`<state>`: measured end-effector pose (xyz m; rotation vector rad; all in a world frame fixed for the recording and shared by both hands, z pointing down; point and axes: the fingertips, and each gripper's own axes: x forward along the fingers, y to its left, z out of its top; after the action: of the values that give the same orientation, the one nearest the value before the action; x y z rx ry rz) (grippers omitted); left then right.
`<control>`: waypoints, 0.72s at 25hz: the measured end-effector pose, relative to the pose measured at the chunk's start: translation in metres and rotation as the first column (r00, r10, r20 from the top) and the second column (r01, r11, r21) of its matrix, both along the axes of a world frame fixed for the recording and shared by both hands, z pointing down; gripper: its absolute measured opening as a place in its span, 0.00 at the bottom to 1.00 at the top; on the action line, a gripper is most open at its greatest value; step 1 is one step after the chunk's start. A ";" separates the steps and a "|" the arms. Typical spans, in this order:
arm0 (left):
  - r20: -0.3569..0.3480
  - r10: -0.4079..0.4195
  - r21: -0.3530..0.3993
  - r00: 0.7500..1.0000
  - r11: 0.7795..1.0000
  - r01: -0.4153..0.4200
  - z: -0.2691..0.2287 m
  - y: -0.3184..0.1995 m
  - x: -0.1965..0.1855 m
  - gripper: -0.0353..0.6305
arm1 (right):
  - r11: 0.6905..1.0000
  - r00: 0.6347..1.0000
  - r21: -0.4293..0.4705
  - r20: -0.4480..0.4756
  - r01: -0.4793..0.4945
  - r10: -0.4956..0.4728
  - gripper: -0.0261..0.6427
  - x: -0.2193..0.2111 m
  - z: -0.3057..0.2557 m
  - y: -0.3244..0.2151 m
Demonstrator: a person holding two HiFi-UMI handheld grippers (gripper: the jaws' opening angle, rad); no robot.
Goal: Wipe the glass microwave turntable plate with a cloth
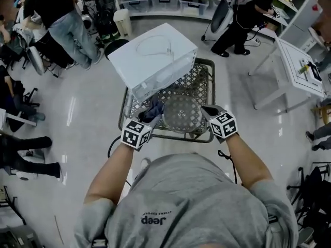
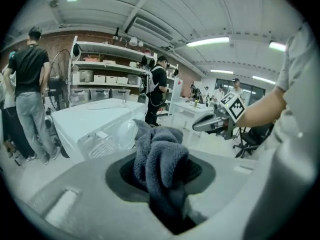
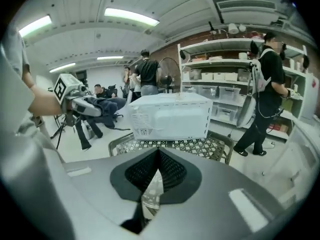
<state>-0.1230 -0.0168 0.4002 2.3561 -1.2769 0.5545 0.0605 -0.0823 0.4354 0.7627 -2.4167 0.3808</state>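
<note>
Our left gripper (image 1: 150, 119) clamps the grey cloth (image 2: 162, 159); our right gripper (image 1: 211, 112) pinches the glass plate (image 1: 181, 112) at three o'clock. Our shirt (image 1: 196, 190) reads "Jeep".

Metal lattice table (image 1: 200, 86), white microwave (image 1: 152, 58) standing on its far-left part

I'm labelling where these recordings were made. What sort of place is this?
Probably a lab or workshop, not a home kitchen: open shelves of storage bins, ceiling strip lights, and a microwave on a metal lattice table mid-floor, with people standing around.
</note>
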 end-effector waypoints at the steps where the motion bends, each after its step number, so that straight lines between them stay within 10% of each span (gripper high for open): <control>1: -0.034 0.004 0.003 0.999 1.000 -0.004 -0.004 0.000 -0.006 0.25 | 0.999 0.999 -0.004 0.023 -0.044 0.044 0.05 -0.002 -0.005 0.001; 9: -0.161 0.068 -0.021 0.985 0.997 -0.072 -0.016 -0.001 -0.045 0.25 | 0.944 0.934 -0.005 0.141 -0.329 0.327 0.05 0.011 -0.033 0.024; 18: -0.211 -0.046 -0.027 0.976 0.999 0.041 -0.015 -0.005 -0.002 0.25 | 0.951 0.938 0.042 0.183 -0.307 0.295 0.05 0.063 -0.049 0.015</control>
<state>-0.1252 -0.0217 0.3855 2.2916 -1.2151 0.2930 0.1230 -0.0678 0.3862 1.1827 -2.4878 0.5038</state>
